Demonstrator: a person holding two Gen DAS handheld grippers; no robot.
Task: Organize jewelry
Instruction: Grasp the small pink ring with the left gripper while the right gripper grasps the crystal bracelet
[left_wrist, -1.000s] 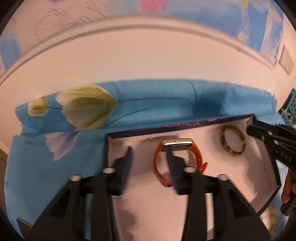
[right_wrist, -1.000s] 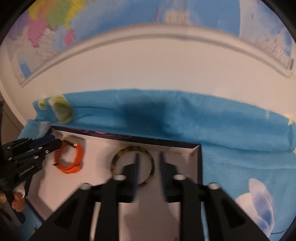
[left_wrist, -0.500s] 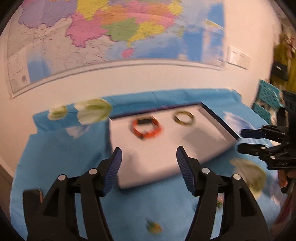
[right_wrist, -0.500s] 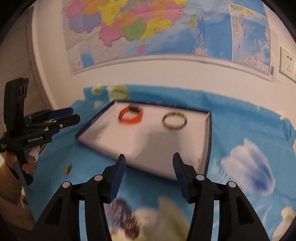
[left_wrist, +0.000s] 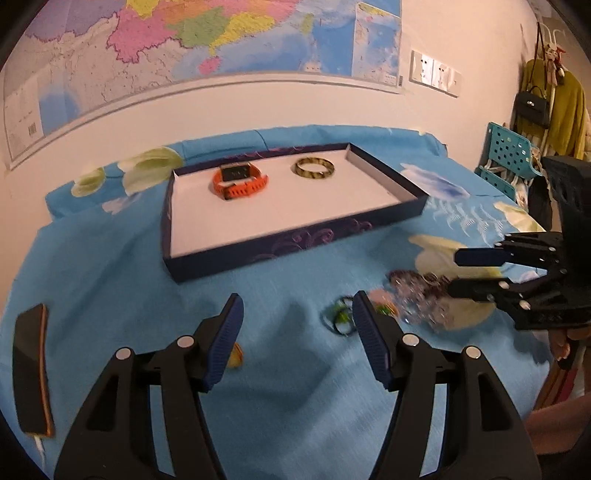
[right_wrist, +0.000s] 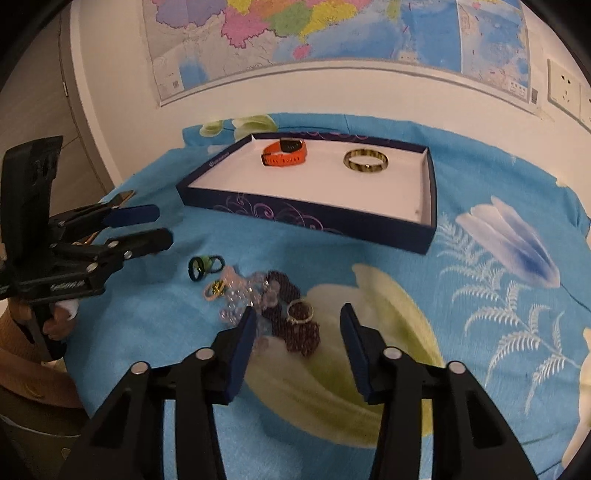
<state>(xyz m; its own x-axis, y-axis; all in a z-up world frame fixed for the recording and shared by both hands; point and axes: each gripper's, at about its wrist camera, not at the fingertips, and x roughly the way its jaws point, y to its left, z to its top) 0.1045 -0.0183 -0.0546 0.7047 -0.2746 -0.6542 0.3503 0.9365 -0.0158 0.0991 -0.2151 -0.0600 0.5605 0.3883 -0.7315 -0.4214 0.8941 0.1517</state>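
Observation:
A dark blue tray (left_wrist: 295, 242) (right_wrist: 317, 219) with a white floor holds an orange watch (left_wrist: 239, 181) (right_wrist: 285, 152) and a mottled bangle (left_wrist: 314, 168) (right_wrist: 365, 161). On the cloth in front of it lie loose pieces: a dark bead bracelet (right_wrist: 291, 323), a gold ring (right_wrist: 300, 311), clear beads (right_wrist: 240, 295) and a green-black ring (right_wrist: 201, 266) (left_wrist: 341, 319). My left gripper (left_wrist: 297, 334) (right_wrist: 147, 225) is open and empty above the cloth. My right gripper (right_wrist: 297, 343) (left_wrist: 461, 271) is open and empty just above the bead bracelet and gold ring.
A blue flowered cloth (right_wrist: 480, 280) covers the table. A dark phone (left_wrist: 31, 369) lies at the left edge. A small yellow item (left_wrist: 234, 356) lies by my left finger. A map hangs on the wall behind. A teal crate (left_wrist: 509, 158) and hanging clothes stand at the right.
Both grippers have pulled back out of the tray and opened wider. The watch and bangle stay in the tray. The loose jewelry on the cloth has come into view.

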